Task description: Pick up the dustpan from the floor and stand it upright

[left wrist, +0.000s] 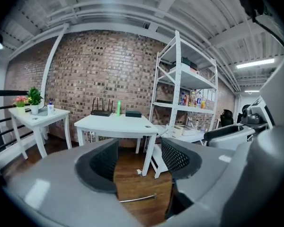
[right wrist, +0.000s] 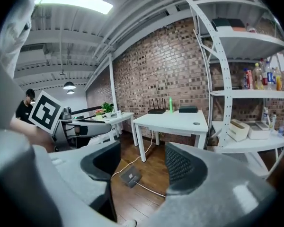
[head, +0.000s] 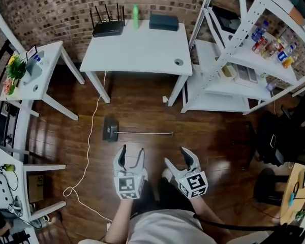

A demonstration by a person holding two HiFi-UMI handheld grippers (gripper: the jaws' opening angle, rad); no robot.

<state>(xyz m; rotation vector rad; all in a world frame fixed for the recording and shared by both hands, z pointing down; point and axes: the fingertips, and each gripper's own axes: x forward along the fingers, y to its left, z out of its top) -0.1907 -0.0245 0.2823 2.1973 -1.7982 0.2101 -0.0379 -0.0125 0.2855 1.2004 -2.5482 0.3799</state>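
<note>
Dustpan: the dustpan (head: 111,129) lies flat on the floor (head: 142,105) in front of the white bench (head: 142,50), well clear of its legs. Its thin handle (head: 147,133) runs along the bench's front edge.
Left tongs: the left tongs (head: 131,156) hover on the far side of the dustpan from the bench, jaws wide and empty.
Right tongs: the right tongs (head: 179,161) are beside them, also wide and empty.
Step in hand: probably the approach, with nothing gripped yet.
Doing it well: bring one pair down square across the handle and close near the pan end, where it should tip least. Then swing the handle up. Keep clear of the white cable (head: 90,136) trailing from the bench just beside the pan.
Head view only: shows the whole dustpan and both tongs together.
Left gripper view only: only the handle's free end shows between the jaws.
Right gripper view only: the pan end and the cable show between the jaws.
</note>
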